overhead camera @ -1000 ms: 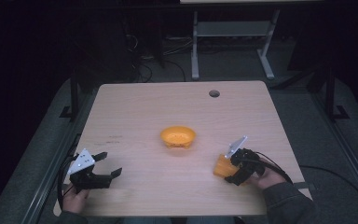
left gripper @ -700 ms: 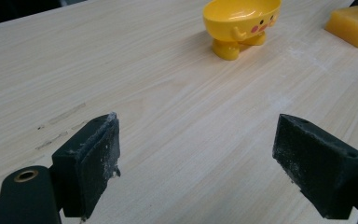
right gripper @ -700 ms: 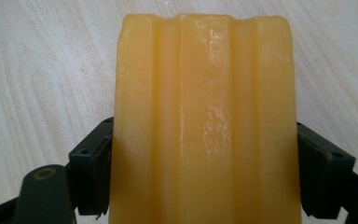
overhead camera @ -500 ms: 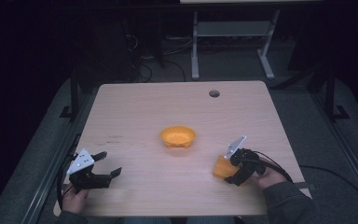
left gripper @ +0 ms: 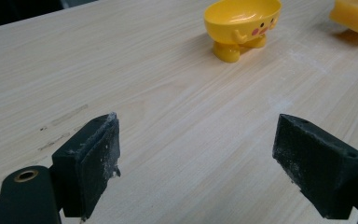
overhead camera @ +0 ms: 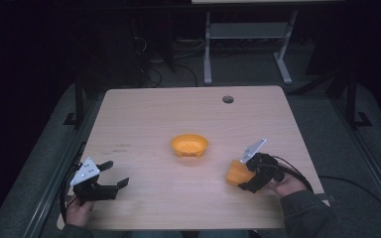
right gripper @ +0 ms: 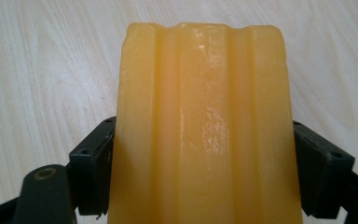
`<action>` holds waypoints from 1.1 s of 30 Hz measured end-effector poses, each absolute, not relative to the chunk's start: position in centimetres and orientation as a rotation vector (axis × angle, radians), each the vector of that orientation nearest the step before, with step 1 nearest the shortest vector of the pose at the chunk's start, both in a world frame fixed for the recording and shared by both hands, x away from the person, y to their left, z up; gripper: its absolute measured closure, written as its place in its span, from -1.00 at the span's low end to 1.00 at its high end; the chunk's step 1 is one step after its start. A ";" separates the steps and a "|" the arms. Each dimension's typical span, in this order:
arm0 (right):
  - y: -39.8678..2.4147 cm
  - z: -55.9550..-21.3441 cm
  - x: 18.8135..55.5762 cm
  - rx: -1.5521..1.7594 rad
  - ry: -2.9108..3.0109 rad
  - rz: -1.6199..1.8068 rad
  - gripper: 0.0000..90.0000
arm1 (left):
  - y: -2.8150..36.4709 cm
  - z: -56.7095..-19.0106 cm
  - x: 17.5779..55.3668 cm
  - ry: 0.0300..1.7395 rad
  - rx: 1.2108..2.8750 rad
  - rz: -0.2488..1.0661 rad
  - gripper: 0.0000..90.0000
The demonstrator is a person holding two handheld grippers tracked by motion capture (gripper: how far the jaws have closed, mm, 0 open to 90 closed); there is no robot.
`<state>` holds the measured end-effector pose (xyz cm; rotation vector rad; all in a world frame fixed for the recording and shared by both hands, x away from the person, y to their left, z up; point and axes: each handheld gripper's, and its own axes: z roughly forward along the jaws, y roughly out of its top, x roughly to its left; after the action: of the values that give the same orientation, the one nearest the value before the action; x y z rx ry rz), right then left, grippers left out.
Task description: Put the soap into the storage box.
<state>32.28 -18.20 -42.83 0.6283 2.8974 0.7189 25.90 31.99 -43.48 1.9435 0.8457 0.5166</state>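
Note:
A small yellow-orange footed bowl (overhead camera: 189, 145) (left gripper: 242, 21) with a face on its side stands at the table's middle. My right gripper (overhead camera: 245, 177) (right gripper: 205, 172) is near the front right, shut on a ribbed yellow block (overhead camera: 237, 173) (right gripper: 205, 116); its pads press both sides of the block just above the tabletop. That block (left gripper: 356, 14) also appears at the far right edge of the left gripper view. My left gripper (overhead camera: 115, 173) (left gripper: 196, 158) rests low at the front left, open, with bare wood between its jaws.
The light wooden table (overhead camera: 144, 114) has a round cable hole (overhead camera: 227, 99) near its far edge. Faint scuff marks (left gripper: 63, 121) lie ahead of the left gripper. Behind the table stand metal frame legs (overhead camera: 207, 49) and cables on a dark floor.

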 end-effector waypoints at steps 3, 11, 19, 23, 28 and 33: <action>-18.2 -42.4 32.4 0.634 2.893 0.738 -0.54 | 32.0 -43.5 25.9 0.846 1.943 0.517 -0.68; -17.8 -41.7 32.8 0.608 2.887 0.752 -0.54 | 32.0 -43.4 25.9 0.847 1.942 0.517 -0.68; -17.4 -40.7 33.5 0.583 2.882 0.767 -0.54 | 32.0 -43.4 25.9 0.846 1.940 0.517 -0.68; -16.9 -40.3 33.8 0.564 2.884 0.776 -0.54 | 32.1 -43.4 25.9 0.848 1.935 0.517 -0.68; -16.3 -40.0 34.4 0.542 2.891 0.769 -0.54 | 32.1 -43.4 25.9 0.848 1.934 0.517 -0.68; -15.7 -39.6 34.8 0.535 2.891 0.781 -0.54 | 32.1 -43.4 25.9 0.846 1.935 0.518 -0.68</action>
<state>34.84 -15.65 -39.59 0.5352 2.8905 0.7807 25.93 32.14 -43.39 1.9351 0.8463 0.5183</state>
